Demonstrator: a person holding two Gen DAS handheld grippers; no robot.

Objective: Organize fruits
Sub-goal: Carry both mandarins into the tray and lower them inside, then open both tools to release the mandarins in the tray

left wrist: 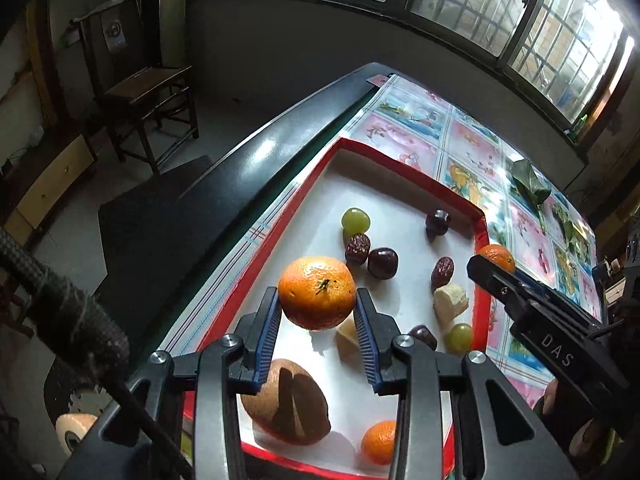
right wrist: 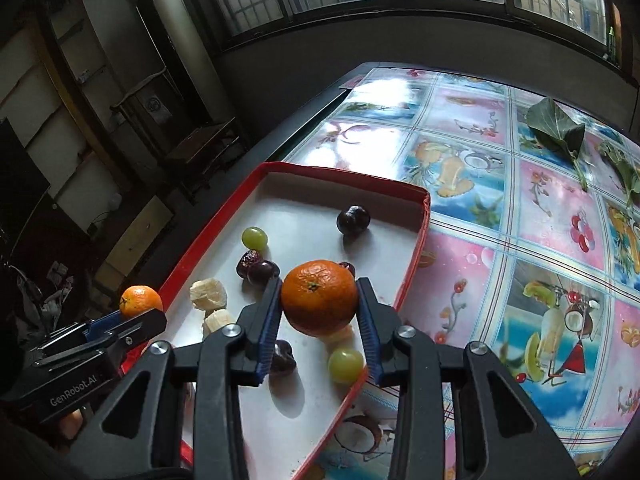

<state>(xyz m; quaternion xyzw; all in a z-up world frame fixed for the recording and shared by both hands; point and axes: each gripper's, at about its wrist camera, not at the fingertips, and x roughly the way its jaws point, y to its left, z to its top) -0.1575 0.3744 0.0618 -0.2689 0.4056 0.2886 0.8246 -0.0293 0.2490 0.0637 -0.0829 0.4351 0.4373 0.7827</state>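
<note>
A red-rimmed white tray point(left wrist: 482, 236) point(right wrist: 420, 236) lies on the table and holds green grapes point(left wrist: 355, 219), dark dates and plums point(left wrist: 382, 263), banana pieces point(left wrist: 450, 300), a brown round fruit point(left wrist: 286, 402) and a small mandarin point(left wrist: 378, 442). My left gripper point(left wrist: 317, 312) is shut on a mandarin point(left wrist: 317, 292) above the tray's left part. My right gripper point(right wrist: 319, 314) is shut on another mandarin point(right wrist: 319, 296) above the tray's right edge. Each gripper with its mandarin also shows in the other wrist view, the right one point(left wrist: 496, 258) and the left one point(right wrist: 141, 301).
The table carries a glossy fruit-print cloth point(right wrist: 520, 220). Green leaves point(right wrist: 556, 128) lie at its far right. A wooden chair point(left wrist: 140, 92) stands on the floor beyond the table's left edge. Windows run along the back wall.
</note>
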